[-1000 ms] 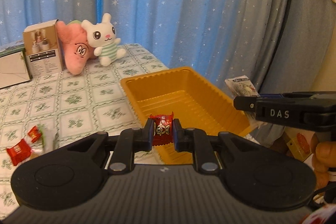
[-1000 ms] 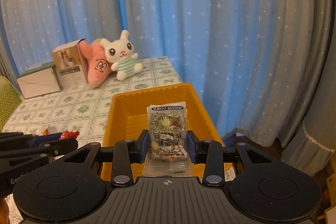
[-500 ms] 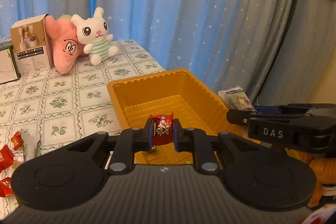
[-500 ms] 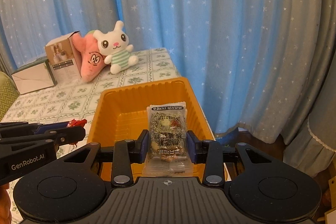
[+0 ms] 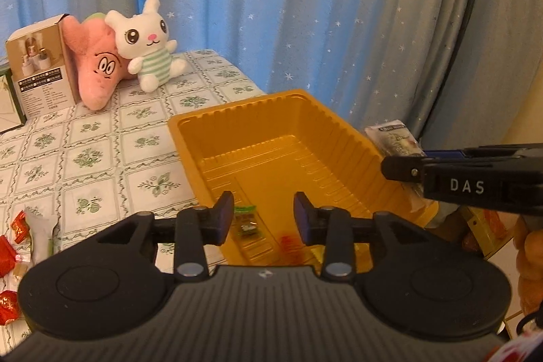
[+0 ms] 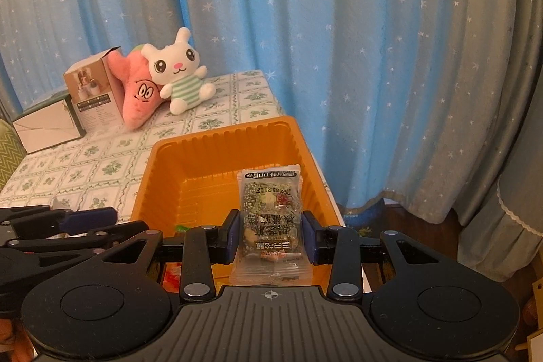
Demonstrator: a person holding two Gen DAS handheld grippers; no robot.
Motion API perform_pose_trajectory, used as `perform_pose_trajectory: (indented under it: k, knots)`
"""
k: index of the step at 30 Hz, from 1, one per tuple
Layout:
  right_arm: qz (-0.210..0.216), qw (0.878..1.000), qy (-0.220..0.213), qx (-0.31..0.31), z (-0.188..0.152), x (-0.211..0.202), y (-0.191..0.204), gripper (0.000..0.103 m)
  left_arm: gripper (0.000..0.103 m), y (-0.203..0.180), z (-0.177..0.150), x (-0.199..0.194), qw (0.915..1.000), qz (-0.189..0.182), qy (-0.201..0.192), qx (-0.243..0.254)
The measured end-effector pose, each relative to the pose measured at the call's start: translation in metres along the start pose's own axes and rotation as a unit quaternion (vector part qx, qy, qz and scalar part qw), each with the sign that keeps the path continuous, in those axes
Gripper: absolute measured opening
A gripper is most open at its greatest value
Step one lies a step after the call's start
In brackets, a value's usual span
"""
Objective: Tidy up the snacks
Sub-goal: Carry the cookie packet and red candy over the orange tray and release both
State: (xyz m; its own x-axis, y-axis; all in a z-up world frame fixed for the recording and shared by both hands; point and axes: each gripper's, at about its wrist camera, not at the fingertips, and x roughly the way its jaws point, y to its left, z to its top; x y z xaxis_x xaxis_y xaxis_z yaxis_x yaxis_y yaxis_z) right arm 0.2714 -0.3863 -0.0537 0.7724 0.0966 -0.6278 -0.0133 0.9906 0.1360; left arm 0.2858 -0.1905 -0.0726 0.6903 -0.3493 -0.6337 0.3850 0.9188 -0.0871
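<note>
An orange tray (image 5: 339, 138) stands on the tablecloth at the table's right edge. Just above its near end hangs my left gripper (image 5: 264, 209); its jaws are opening and nothing is between them. Under it, on the tray floor, a red candy (image 5: 291, 246) shows as a blur beside a small green-topped snack (image 5: 246, 223). My right gripper (image 6: 270, 226) is shut on a clear snack packet (image 6: 270, 202) with dark print, held upright over the tray (image 6: 217, 151). The left wrist view shows that packet (image 5: 395, 138) past the tray's right wall.
Loose red candies (image 5: 10, 250) and a white packet (image 5: 40, 233) lie on the table left of the tray. A white plush rabbit (image 5: 149, 43), a pink plush (image 5: 96, 70) and a brown box (image 5: 40, 70) stand at the back. Blue star curtains hang close behind.
The left jaws have parted and the red candy they held has dropped into the tray. Both grippers came nearer the tray and a little lower; the right still holds its packet.
</note>
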Motion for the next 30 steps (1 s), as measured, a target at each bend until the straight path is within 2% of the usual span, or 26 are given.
perform_pose_trajectory:
  k: [4,7,13,16,18,21,30]
  knots:
    - [0.005,1.000,0.003,0.005,0.001,0.001,0.000,0.038,0.040,0.008,-0.002,-0.008,0.9999,0.011,-0.004,-0.003]
    - [0.009,1.000,0.005,0.007,0.003,0.002,0.000,0.038,0.049,0.013,-0.003,-0.014,0.9998,0.019,-0.006,-0.008]
    - [0.024,1.000,0.015,0.011,0.006,0.009,0.005,0.038,0.053,0.020,-0.005,-0.020,0.9996,0.023,-0.006,-0.015]
    - [0.052,0.998,0.015,0.033,0.007,0.016,0.002,0.038,0.059,0.021,-0.007,-0.022,0.9995,0.024,-0.007,-0.016]
    - [0.054,0.998,0.010,0.041,0.008,0.017,0.001,0.039,0.067,0.022,-0.009,-0.026,0.9993,0.030,-0.011,-0.020]
    - [0.048,0.998,0.003,0.044,0.008,0.011,0.002,0.052,0.068,0.025,-0.012,-0.032,0.9990,0.036,-0.015,-0.024]
    - [0.041,0.999,-0.009,0.034,0.007,-0.027,0.016,0.053,0.069,0.030,-0.026,-0.064,0.9984,0.043,-0.019,-0.031]
